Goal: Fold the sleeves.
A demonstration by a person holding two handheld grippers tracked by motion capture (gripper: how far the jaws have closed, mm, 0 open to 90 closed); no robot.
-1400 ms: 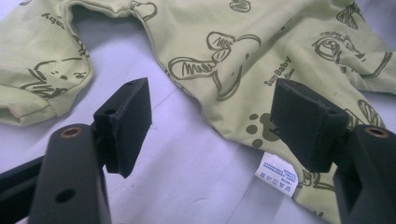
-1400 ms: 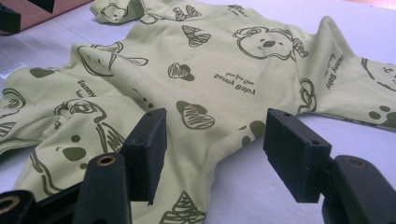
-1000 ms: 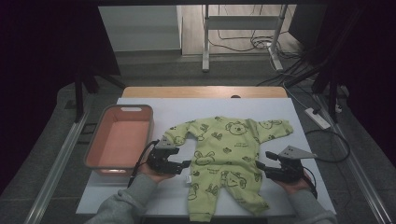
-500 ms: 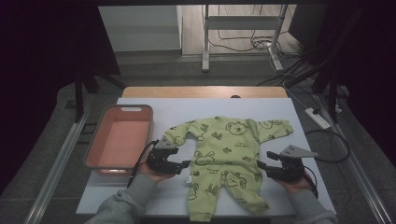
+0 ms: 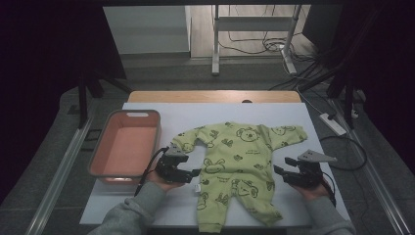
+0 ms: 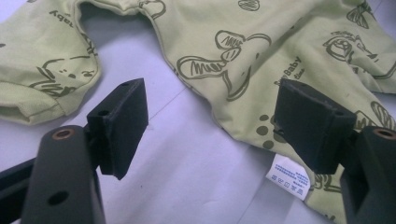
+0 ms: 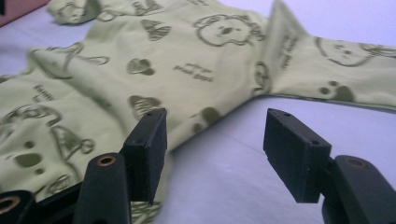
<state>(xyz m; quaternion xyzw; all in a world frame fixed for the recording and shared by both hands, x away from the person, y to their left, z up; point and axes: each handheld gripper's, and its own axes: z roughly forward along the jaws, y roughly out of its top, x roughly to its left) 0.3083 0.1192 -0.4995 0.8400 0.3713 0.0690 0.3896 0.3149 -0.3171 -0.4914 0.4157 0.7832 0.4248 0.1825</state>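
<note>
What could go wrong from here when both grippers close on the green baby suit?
1. The left gripper is open over the baby suit's side edge, beside the white care label; it may pinch just the label or one layer.
2. The right gripper is open half over the bare white sheet; its fingers may miss the hem, or grab the sheet too.

On the romper [image 6: 261, 51] ahead of my jaws I read "Baby" printed twice. Its white tag [image 6: 288, 176] carries print too small to read.
</note>
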